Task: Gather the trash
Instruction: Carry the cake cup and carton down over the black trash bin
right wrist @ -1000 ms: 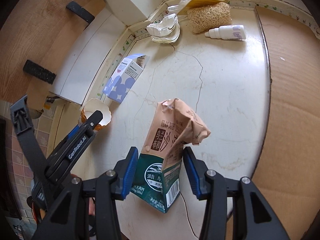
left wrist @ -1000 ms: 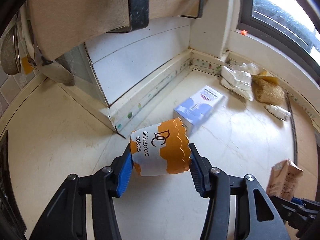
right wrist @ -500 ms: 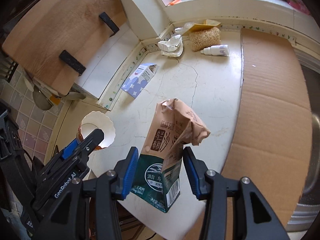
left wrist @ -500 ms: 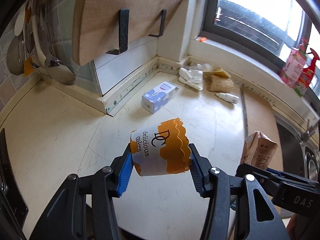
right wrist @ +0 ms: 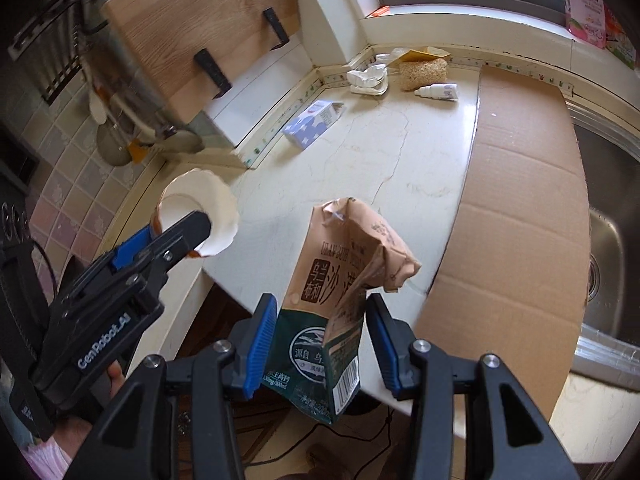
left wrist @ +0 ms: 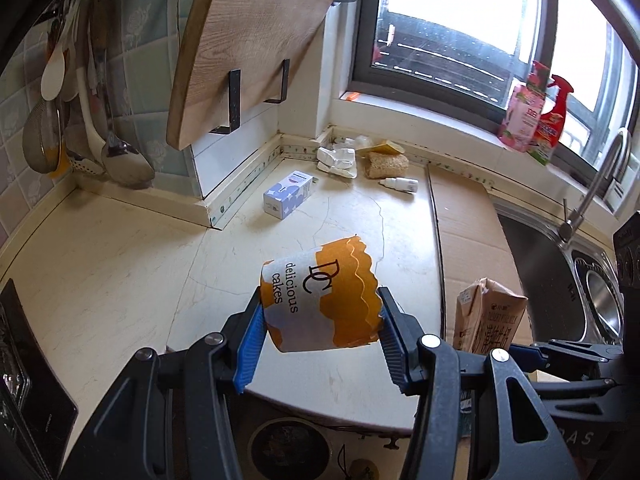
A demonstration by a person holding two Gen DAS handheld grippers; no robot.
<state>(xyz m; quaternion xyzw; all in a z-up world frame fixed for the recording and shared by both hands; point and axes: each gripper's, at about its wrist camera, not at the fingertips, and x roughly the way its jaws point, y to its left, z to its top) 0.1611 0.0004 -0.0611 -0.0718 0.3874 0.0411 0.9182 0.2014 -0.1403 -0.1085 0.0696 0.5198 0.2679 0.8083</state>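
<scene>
My left gripper (left wrist: 320,340) is shut on an orange and white paper cake cup (left wrist: 320,300), held in the air over the counter's front edge; the cup also shows in the right wrist view (right wrist: 200,216). My right gripper (right wrist: 322,344) is shut on a crumpled brown and green milk carton (right wrist: 340,292), held beyond the counter's front edge; the carton also shows in the left wrist view (left wrist: 488,316). On the counter lie a blue and white box (left wrist: 288,198), crumpled white wrappers (left wrist: 336,158), a brown sponge-like pad (left wrist: 386,164) and a small white bottle (left wrist: 400,185).
A flattened cardboard sheet (right wrist: 520,208) covers the counter's right part beside a steel sink (left wrist: 592,280) with a tap. A wooden cutting board (left wrist: 248,48) hangs on the wall, with ladles (left wrist: 120,152) to its left. Spray bottles (left wrist: 536,116) stand on the windowsill.
Both grippers have pulled back and up from the counter with the cup and the carton in them. The counter items look smaller and farther away.
</scene>
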